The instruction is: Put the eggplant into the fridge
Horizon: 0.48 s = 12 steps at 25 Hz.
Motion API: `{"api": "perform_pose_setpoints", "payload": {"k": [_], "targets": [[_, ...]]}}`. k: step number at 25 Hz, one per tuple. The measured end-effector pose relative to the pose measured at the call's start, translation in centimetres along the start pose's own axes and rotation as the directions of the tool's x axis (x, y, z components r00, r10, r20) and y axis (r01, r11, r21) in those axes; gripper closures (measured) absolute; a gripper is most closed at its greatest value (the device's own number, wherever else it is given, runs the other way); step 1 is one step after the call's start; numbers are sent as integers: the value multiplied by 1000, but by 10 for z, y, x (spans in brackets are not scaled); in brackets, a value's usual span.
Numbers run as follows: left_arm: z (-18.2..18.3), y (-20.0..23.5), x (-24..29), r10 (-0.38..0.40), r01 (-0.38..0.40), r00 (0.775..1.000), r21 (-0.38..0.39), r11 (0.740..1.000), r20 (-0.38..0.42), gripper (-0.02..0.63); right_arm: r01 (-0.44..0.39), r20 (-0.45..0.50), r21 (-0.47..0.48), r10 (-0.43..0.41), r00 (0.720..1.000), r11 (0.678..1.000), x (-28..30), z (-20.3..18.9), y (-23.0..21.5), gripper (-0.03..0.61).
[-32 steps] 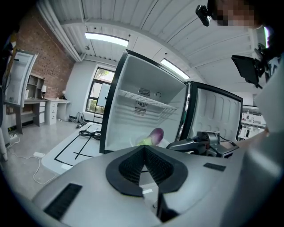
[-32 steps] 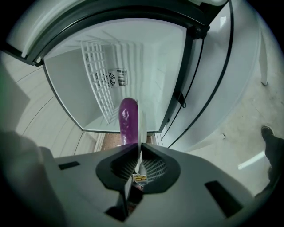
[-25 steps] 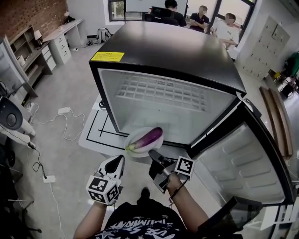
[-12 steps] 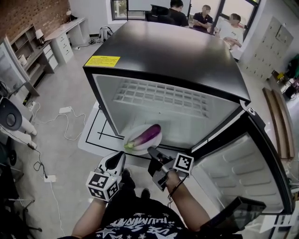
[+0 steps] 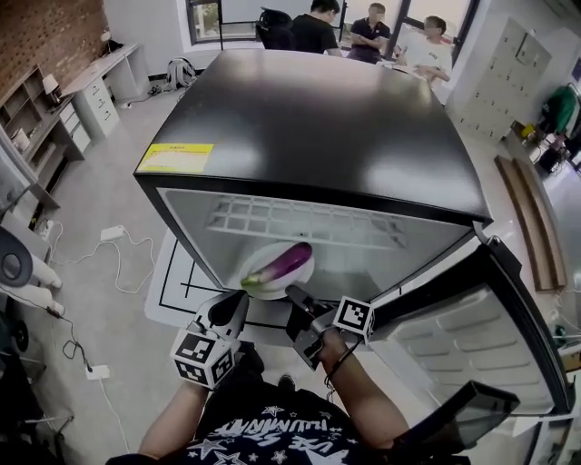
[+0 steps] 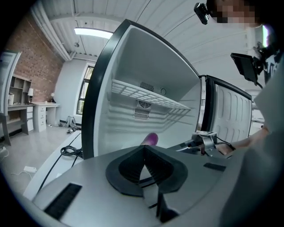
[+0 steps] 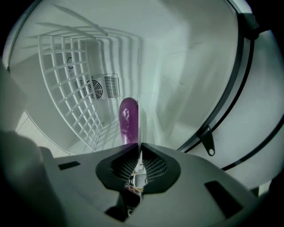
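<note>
While the fridge (image 5: 318,127) stands with its door (image 5: 472,345) swung wide to the right, the items are as follows.

Fridge: black top and frame, pale interior. A yellow label (image 5: 175,156) sits at the near left corner of the top. One white wire shelf (image 5: 300,222) spans the upper part of the cavity. A round fan grille (image 7: 100,87) is set in the far wall.

Eggplant (image 5: 289,263): purple with a green stem end, lying lengthwise on a white plate (image 5: 261,259). Stem end points near-left, purple tip far-right. The plate is at the open mouth of the fridge, below the wire shelf. Whether it touches the fridge floor cannot be told.

Right claw (image 5: 295,292): pinched nearly together on the near rim of the plate. In the right gripper view the thin white rim runs edge-on straight between the jaws, with the eggplant (image 7: 128,122) just beyond them. A marker cube (image 5: 356,318) is mounted behind it.

Left claw (image 5: 236,300): jaws drawn together, nothing between them. It is just left of the right claw and near the plate's near-left edge, apart from it. In the left gripper view the eggplant's purple tip (image 6: 150,139) shows above the jaw tips.

Surroundings: three people (image 5: 363,27) beyond the fridge. Loose cables (image 5: 118,263) lie on the grey floor (image 5: 118,200) at left.
</note>
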<state>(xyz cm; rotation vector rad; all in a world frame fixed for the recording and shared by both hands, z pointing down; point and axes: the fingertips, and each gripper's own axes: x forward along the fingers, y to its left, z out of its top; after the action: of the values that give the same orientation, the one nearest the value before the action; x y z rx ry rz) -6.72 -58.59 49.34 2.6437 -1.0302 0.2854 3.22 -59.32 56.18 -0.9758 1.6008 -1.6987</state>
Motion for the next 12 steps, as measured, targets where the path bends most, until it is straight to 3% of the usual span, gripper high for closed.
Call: {"api": "perform_pose_setpoints", "payload": {"k": [12], "targets": [[-2, 12, 51, -111, 111, 993, 2, 994, -52, 604, 107, 78, 24, -109, 991, 994, 35, 43, -34, 551]]}}
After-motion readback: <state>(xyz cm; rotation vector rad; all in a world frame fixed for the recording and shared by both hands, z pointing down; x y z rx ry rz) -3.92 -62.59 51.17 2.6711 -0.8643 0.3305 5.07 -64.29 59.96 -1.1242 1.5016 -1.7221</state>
